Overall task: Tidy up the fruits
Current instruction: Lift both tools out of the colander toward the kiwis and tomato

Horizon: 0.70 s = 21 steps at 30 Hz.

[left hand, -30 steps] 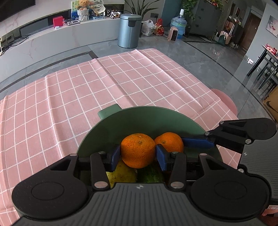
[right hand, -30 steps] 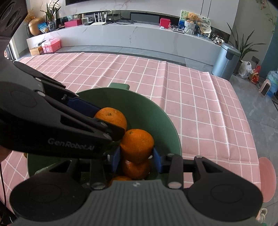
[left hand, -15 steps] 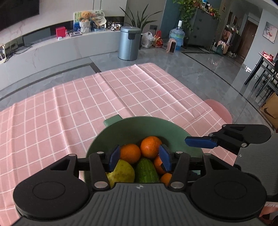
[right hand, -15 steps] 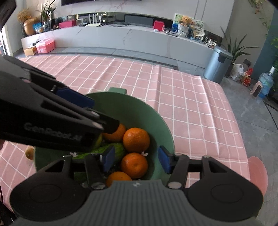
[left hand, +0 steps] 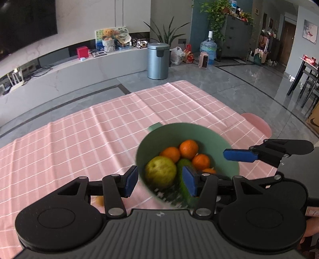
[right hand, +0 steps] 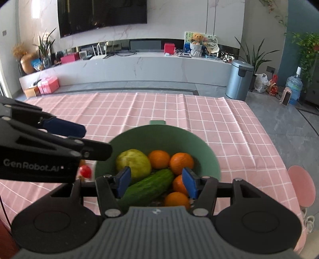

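- Left wrist view: the left gripper (left hand: 160, 180) hangs with fingers wide and empty above the near rim of the green bowl (left hand: 223, 143), which holds oranges (left hand: 188, 149), a pear (left hand: 160, 172) and a cucumber (left hand: 183, 169) on the pink-checked desk (left hand: 79, 139).
- Right wrist view: the right gripper (right hand: 157, 182) hangs over the bowl, fingers wide, gripping nothing.

Home living room, wall television (right hand: 102, 16), houseplants (left hand: 167, 34)

Pink checked tablecloth (right hand: 219, 123); grey bin (right hand: 239, 80); water jug (left hand: 208, 48); teddy (right hand: 196, 37).

Round green plastic bowl (right hand: 207, 151) on pink checked cloth, containing: four oranges (right hand: 181, 160), yellow-green pear (right hand: 133, 164), dark green cucumber (right hand: 149, 187) lying diagonally.
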Tool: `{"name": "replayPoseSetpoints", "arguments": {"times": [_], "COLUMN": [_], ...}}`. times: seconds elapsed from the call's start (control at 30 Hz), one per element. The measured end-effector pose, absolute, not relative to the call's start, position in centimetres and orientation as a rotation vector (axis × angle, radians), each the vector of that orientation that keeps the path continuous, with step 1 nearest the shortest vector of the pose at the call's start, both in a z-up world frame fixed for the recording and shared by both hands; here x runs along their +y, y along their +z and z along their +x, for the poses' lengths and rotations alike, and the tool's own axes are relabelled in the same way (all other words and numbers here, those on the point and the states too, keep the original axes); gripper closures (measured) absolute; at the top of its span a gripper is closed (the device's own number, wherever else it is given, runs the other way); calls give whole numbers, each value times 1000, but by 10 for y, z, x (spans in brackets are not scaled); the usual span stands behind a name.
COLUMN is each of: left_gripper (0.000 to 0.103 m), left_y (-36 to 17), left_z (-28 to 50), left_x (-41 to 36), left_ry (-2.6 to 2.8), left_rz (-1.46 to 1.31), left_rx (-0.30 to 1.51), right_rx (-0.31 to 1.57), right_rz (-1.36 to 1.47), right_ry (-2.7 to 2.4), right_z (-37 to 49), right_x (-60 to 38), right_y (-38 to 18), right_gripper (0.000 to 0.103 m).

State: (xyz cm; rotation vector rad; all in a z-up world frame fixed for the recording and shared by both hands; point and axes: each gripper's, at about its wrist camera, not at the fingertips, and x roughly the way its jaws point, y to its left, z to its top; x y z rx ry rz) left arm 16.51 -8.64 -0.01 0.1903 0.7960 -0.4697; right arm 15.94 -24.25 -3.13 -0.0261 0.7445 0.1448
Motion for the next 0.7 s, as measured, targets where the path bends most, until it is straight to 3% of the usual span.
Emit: {"name": "replayPoseSetpoints", "arguments": {"times": [0.13, 0.27, 0.7], "left_gripper": [43, 43, 52], "left_y": [-1, -9, -41], "left_z": [152, 145, 131], "left_x": [-66, -46, 16], "left_ry": [-449, -422, -356], "left_rz": [176, 166, 54], "left_rx": [811, 824, 869], "right_rx": [730, 715, 720], "right_rz": [9, 21, -23], "right_ry": [139, 167, 211], "right_z": [144, 128, 109], "right_x": [-230, -212, -160], "right_y": [-32, -34, -53], "right_gripper": [49, 42, 44]}}
